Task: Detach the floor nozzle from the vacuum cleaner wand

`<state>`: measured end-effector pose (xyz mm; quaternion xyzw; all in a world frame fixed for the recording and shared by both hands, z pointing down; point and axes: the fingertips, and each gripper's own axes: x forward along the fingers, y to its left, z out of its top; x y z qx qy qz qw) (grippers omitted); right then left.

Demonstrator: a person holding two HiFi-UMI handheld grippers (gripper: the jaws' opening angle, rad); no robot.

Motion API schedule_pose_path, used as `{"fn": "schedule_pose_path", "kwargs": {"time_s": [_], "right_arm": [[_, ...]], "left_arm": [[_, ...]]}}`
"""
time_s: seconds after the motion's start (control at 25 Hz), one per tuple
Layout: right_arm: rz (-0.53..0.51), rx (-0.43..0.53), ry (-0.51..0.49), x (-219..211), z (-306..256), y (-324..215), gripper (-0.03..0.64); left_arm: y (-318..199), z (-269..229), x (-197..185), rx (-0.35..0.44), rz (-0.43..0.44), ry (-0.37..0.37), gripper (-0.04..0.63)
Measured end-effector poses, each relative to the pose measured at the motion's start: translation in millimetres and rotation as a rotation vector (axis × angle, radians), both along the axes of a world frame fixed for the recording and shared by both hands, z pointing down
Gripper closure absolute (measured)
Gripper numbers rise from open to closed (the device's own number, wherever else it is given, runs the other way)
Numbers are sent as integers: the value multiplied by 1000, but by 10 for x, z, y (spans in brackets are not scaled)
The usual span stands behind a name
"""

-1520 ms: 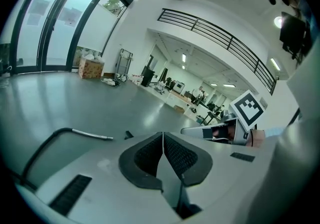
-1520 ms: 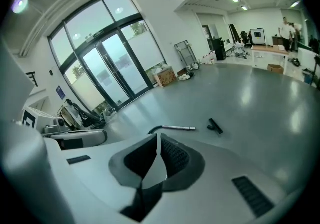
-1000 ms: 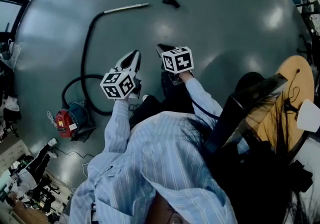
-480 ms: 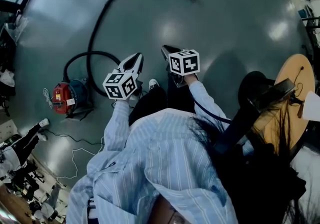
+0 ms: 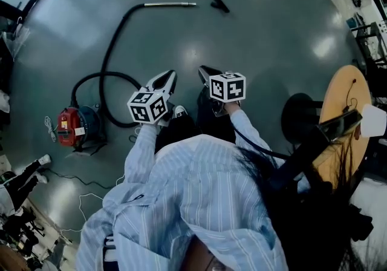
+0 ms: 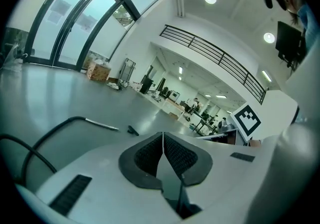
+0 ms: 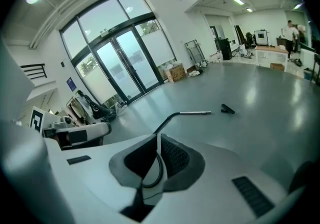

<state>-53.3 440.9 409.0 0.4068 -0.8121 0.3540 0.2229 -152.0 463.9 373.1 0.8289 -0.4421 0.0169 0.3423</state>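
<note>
Both the left gripper [image 5: 171, 75] and right gripper [image 5: 202, 70] keep fingers closed on nothing; the floor nozzle [image 5: 219, 3] lies at twelve o'clock on the floor, apart from the wand [image 5: 169, 4], so detaching looks done and no grasp seems needed next.

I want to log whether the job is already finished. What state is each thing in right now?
floor nozzle: lying on the floor, detached, with a gap to the wand's tip.
wand: lying flat, joined to the hose.
hose: curved across the floor toward the vacuum cleaner.
vacuum cleaner: resting on the floor.
left claw: shut, empty.
right claw: shut, empty.
</note>
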Motion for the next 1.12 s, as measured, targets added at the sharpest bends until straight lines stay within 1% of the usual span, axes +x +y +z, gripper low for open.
{"fn": "schedule_pose_path", "kwargs": {"time_s": [0.08, 0.2, 0.56, 0.88, 1.12], "right_arm": [[2, 12, -5, -26, -37, 0, 588], [-4, 25, -4, -49, -95, 15, 588], [-16, 56, 9, -69, -157, 13, 588], [-15, 56, 18, 2, -177, 34, 588], [-10, 44, 16, 56, -116, 63, 588]], "left_arm": [[-26, -25, -7, 13, 8, -11, 580], [-47, -20, -10, 11, 19, -21, 580], [-61, -30, -50, 19, 26, -22, 580], [-56, -2, -36, 7, 4, -25, 580], [-75, 3, 10, 1, 11, -28, 580]]}}
